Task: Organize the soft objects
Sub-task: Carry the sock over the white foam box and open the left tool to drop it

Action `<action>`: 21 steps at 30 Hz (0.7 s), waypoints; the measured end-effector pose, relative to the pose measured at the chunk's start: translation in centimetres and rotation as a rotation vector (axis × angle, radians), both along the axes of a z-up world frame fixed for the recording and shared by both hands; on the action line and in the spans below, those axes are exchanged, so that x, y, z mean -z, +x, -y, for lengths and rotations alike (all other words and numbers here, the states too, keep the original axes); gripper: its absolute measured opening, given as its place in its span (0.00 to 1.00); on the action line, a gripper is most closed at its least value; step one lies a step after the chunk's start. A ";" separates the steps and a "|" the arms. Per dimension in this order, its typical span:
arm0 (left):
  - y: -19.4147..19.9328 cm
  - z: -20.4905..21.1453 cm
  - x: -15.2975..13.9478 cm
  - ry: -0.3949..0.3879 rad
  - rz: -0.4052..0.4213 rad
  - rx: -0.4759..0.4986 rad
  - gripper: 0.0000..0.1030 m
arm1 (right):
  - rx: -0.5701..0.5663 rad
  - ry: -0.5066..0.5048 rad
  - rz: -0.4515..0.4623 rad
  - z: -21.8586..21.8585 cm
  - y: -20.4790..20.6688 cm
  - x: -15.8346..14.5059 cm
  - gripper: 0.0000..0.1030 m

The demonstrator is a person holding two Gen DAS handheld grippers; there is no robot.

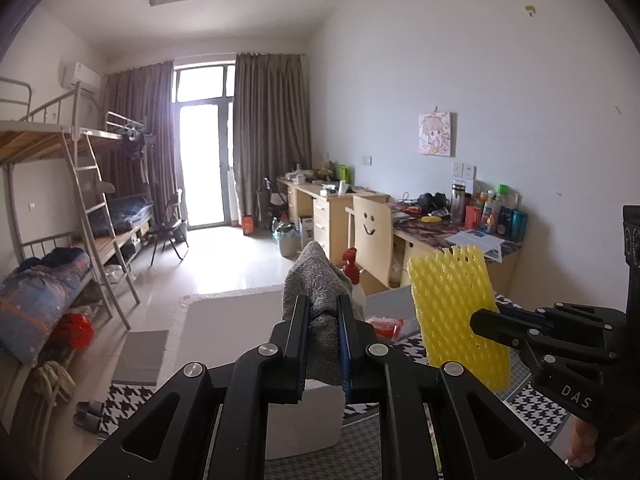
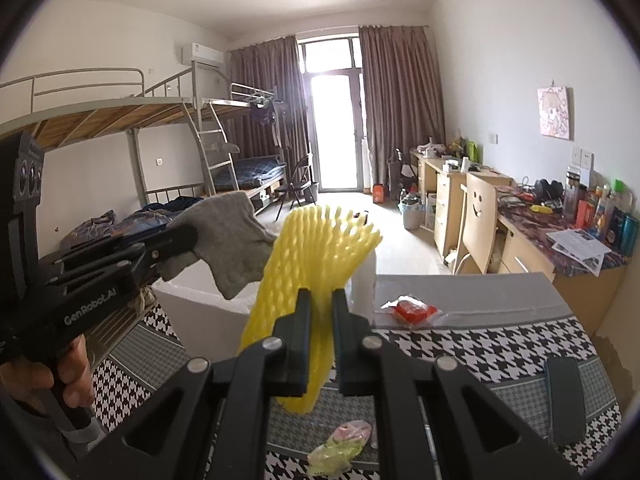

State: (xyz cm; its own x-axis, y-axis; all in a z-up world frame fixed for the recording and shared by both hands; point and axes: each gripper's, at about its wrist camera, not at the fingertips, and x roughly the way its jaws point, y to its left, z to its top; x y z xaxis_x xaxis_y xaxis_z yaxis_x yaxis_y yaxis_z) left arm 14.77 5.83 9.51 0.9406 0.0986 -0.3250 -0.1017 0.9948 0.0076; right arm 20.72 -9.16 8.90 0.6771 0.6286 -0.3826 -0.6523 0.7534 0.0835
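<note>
In your left wrist view, your left gripper [image 1: 322,312] is clamped on a grey towel [image 1: 316,280], held above the houndstooth cloth [image 1: 536,404]. In your right wrist view, your right gripper [image 2: 320,306] pinches a yellow foam net [image 2: 316,248] aloft over the same cloth, left of a red packet [image 2: 412,308].

Left wrist view: towel [image 1: 316,280] at lower centre, foam net [image 1: 456,312] right of it, both above the patterned cloth [image 1: 536,404]; bunk beds [image 1: 60,160] at left, desks [image 1: 440,236] at right, window [image 1: 202,144] behind.
</note>
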 end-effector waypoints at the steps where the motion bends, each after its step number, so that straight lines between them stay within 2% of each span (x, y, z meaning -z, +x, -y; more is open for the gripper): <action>1: 0.2 -0.1 0.0 0.001 0.001 -0.006 0.13 | -0.002 0.001 0.000 0.0 0.1 0.0 0.12; 21: 1.0 -2.8 -0.3 0.005 0.008 -0.110 0.13 | -0.079 -0.011 0.001 -3.6 1.7 -0.9 0.12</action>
